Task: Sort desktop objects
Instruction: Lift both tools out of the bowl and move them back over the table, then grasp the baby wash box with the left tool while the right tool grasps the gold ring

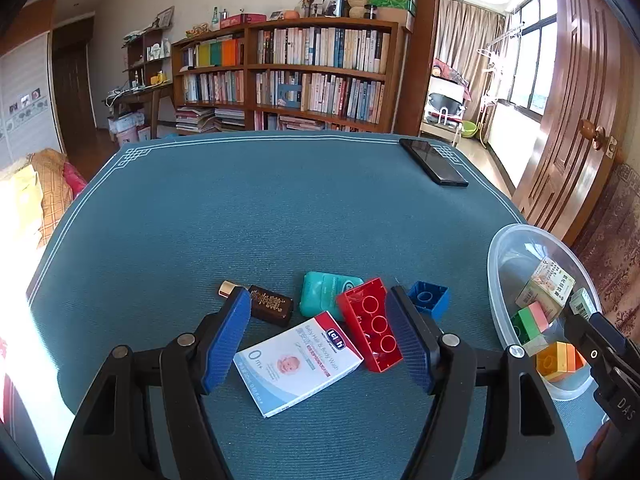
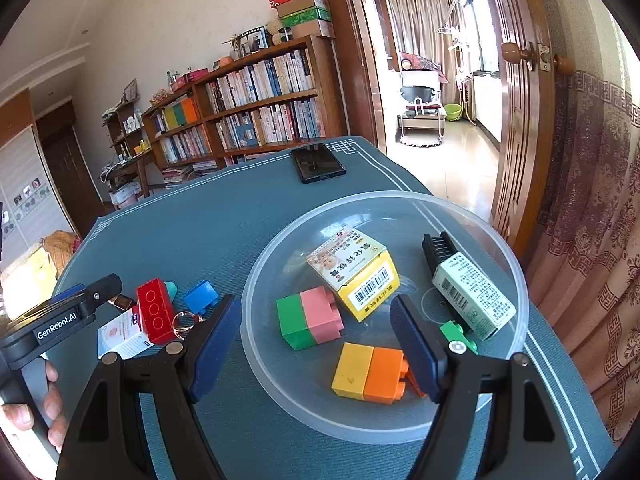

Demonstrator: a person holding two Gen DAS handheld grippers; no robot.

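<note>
My left gripper (image 1: 320, 340) is open over a white baby-wash box (image 1: 298, 364) and a red brick (image 1: 372, 330), touching neither. Beyond lie a brown bottle (image 1: 268, 303), a teal case (image 1: 326, 292) and a blue brick (image 1: 428, 298). My right gripper (image 2: 312, 344) is open and empty above a clear plastic bowl (image 2: 256, 280). The bowl holds a green-pink brick (image 2: 308, 318), a yellow-orange brick (image 2: 370, 372), a yellow box (image 2: 354, 270), a white-green box (image 2: 472, 294), a black comb (image 2: 438, 248) and a small green piece (image 2: 456, 332). The bowl also shows in the left view (image 1: 498, 300).
A black phone (image 1: 434, 162) lies at the far right of the teal table mat (image 1: 240, 220); it also shows in the right view (image 2: 318, 162). A ring-shaped key loop (image 2: 186, 320) lies by the red brick (image 2: 154, 310). A wooden door (image 2: 516, 120) stands right of the table.
</note>
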